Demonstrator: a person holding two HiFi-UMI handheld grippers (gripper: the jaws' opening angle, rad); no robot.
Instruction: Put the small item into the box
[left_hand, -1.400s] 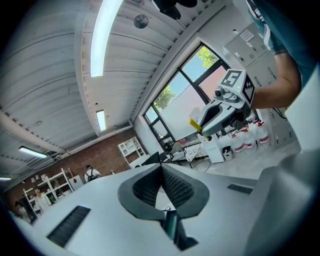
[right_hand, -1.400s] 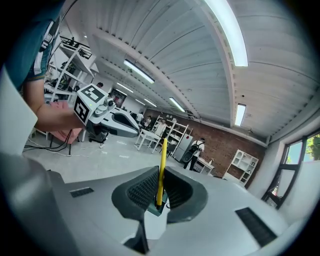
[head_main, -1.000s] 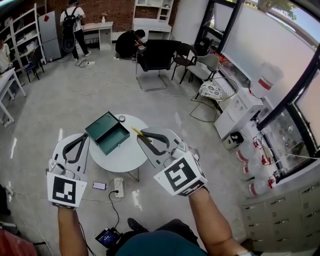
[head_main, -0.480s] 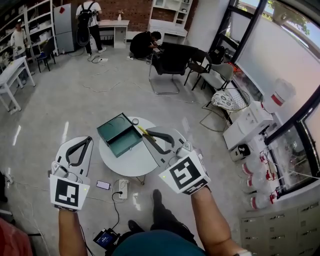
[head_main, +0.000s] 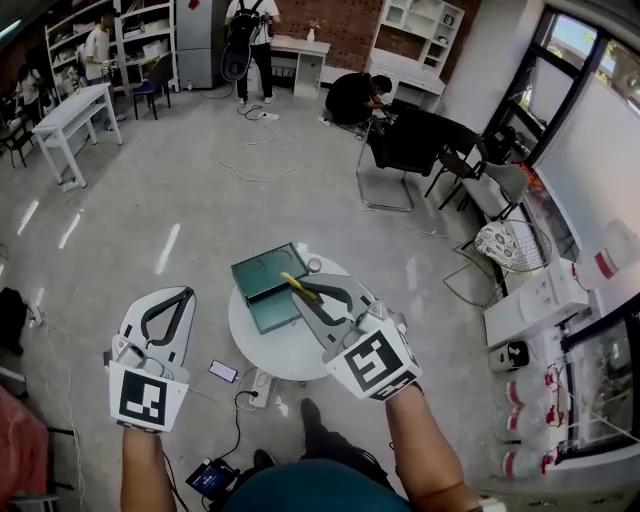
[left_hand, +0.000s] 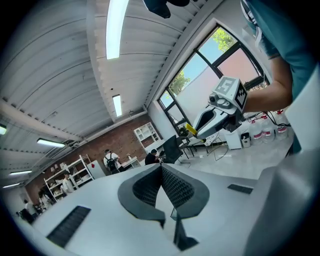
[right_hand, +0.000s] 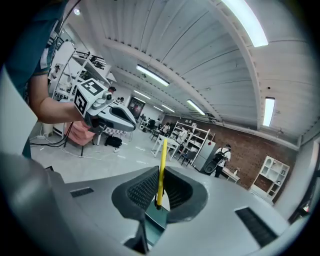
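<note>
An open green box lies on the far left part of a small round white table. My right gripper is shut on a thin yellow stick, and its tip hangs over the box's right edge. In the right gripper view the yellow stick stands up between the closed pads, with the green box below. My left gripper is shut on nothing, held left of the table above the floor. A small round object sits on the table behind the box.
On the floor by the table lie a phone, a power strip and cables. A black chair and a wire chair stand beyond, white cabinets to the right. People work at the back.
The head view has swung, so table and box now sit further right and lower in it. The right gripper keeps the yellow stick over the box. The left gripper stays shut.
</note>
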